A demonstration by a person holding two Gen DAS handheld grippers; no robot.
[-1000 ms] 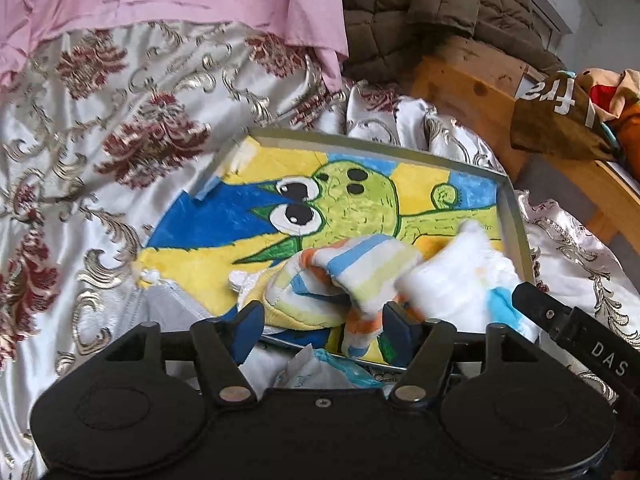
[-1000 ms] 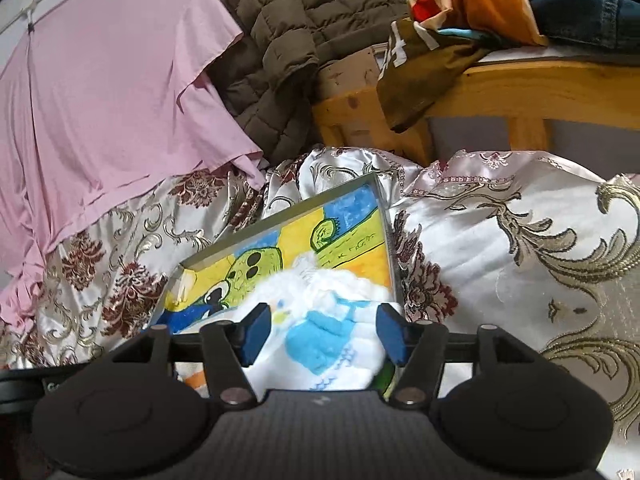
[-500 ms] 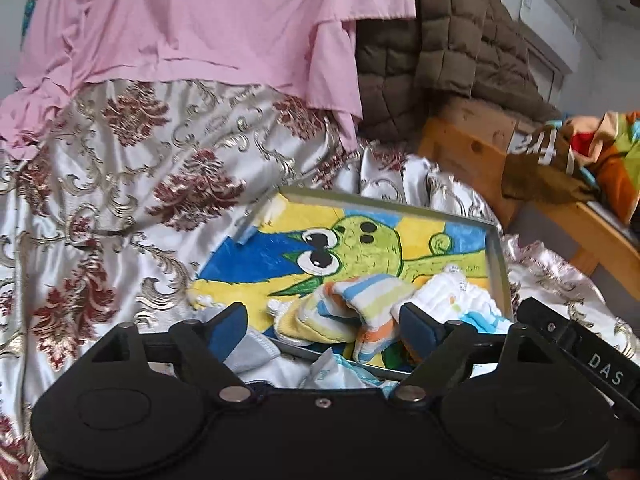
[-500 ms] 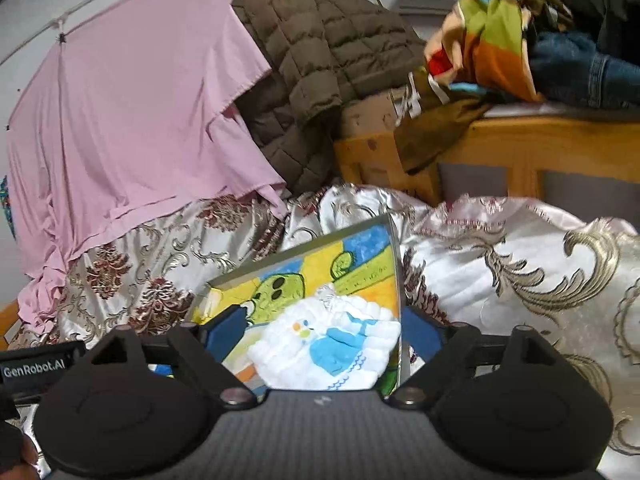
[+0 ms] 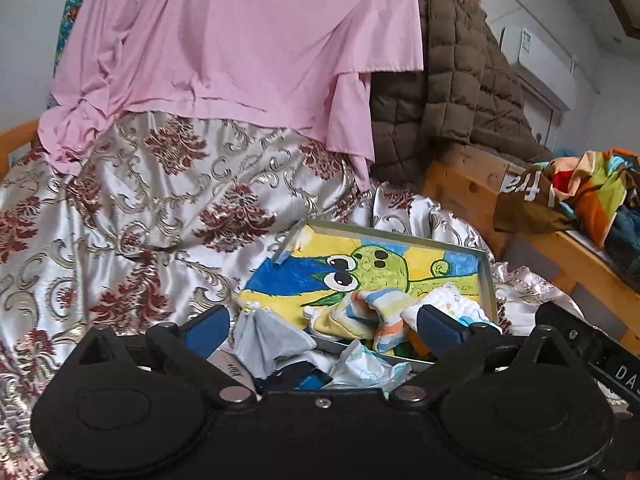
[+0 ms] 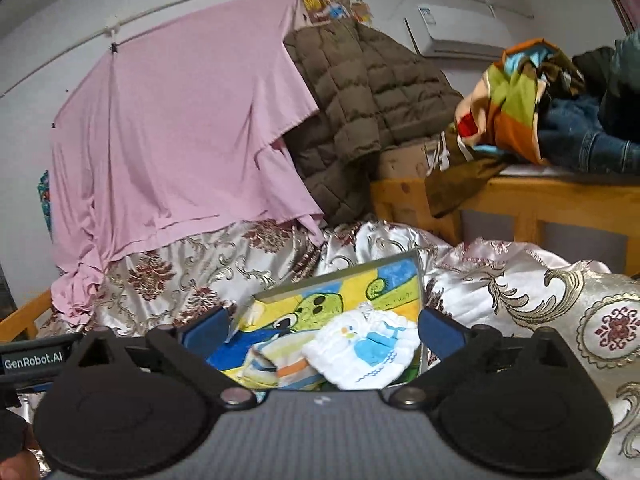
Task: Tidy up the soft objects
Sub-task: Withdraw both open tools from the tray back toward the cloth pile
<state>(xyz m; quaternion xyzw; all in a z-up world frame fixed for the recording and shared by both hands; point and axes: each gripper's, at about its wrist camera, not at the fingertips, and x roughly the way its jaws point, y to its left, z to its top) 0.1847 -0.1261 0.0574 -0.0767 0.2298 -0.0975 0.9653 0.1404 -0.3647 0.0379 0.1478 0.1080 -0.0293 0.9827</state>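
A shallow metal tray (image 5: 487, 280) (image 6: 419, 280) with a cartoon drawing inside lies on the satin bedspread. In it rest a folded striped cloth (image 5: 362, 312) (image 6: 276, 364) and a white cloth with a blue print (image 5: 460, 302) (image 6: 368, 350). My left gripper (image 5: 323, 328) hovers short of the tray's near edge, its jaws opening, nothing between the pads. My right gripper (image 6: 324, 330) also hangs back from the tray with jaws opening wide; the white cloth lies beyond them, untouched.
Loose cloths (image 5: 272, 340) and crumpled white wrapping (image 5: 368, 368) lie before the tray. A pink sheet (image 5: 240, 40) and brown quilted coat (image 5: 460, 100) hang behind. A wooden bed frame (image 6: 540, 196) at right carries piled clothes (image 6: 532, 92).
Both grippers opened wider, let go of the cloths, and drew back and up from the tray. The striped and white cloths stay lying in the tray.
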